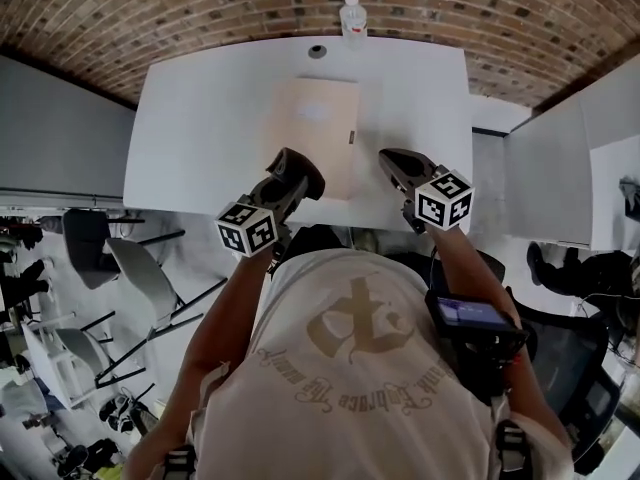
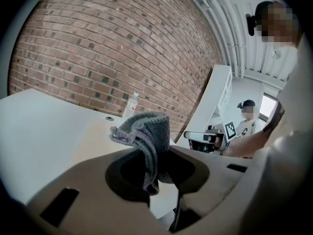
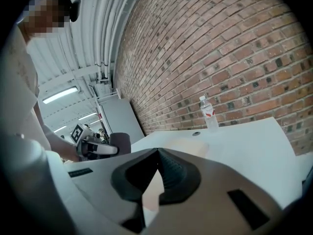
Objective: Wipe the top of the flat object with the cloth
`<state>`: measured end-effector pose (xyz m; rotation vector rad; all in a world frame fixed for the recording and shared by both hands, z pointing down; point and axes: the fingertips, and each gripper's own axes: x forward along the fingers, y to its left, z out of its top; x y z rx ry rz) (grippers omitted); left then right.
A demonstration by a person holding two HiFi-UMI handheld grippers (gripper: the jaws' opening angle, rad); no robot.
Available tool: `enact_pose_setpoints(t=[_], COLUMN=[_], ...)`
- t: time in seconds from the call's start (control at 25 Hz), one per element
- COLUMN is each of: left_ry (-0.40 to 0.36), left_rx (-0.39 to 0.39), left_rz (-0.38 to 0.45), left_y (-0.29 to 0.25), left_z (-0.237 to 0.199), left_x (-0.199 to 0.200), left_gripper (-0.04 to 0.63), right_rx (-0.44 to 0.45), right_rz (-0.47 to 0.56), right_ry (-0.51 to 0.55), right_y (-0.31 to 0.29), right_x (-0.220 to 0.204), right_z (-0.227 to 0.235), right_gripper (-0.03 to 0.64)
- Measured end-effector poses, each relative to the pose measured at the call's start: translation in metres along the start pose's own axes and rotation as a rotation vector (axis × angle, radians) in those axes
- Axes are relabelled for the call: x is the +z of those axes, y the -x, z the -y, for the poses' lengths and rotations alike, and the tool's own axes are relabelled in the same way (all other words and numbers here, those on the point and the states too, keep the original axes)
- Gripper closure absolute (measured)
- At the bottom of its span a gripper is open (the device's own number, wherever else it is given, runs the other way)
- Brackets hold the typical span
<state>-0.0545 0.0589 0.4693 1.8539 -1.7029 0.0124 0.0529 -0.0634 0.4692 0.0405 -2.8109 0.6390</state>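
At centre frame in the head view, the pale tan flat rectangular board [image 1: 322,128] lies lengthwise on the white table [image 1: 200,118], its near end between the two tools.

Left gripper [image 1: 297,171]: clenched on the bunched grey woven cloth [image 2: 145,131], which stands up out of the jaws in a loose fold. It sits over the board's lower left corner; contact with the surface cannot be confirmed.

Right gripper [image 1: 392,158]: jaws pressed together on nothing, just right of the board's near end.

Clear plastic water bottle [image 1: 352,16]: upper centre, at the table's far edge, well apart from the work.

Recommendations, as judgement:
- Tip the left tool down so the cloth's broad fold, not the jaw tips, meets the board
- Wipe in long overlapping strokes along the length, covering every edge
- Keep the grip firm; the loose fold may drag free
- The board may slide on the smooth table; the right tool could steady its right edge
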Motion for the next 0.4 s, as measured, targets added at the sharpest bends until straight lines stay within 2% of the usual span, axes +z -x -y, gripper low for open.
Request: enact_pose_setpoints(t=[0.4], left_ry=[-0.047], left_rx=[-0.004], left_rz=[-0.010], left_y=[-0.0051], left_z=[-0.0001], left_x=[-0.0027], left_gripper=[0.491], right_rx=[-0.041], right_rz=[0.020], right_ry=[-0.029], right_y=[0.0054], right_x=[-0.0079], right_z=[0.0000], right_gripper=[0.595])
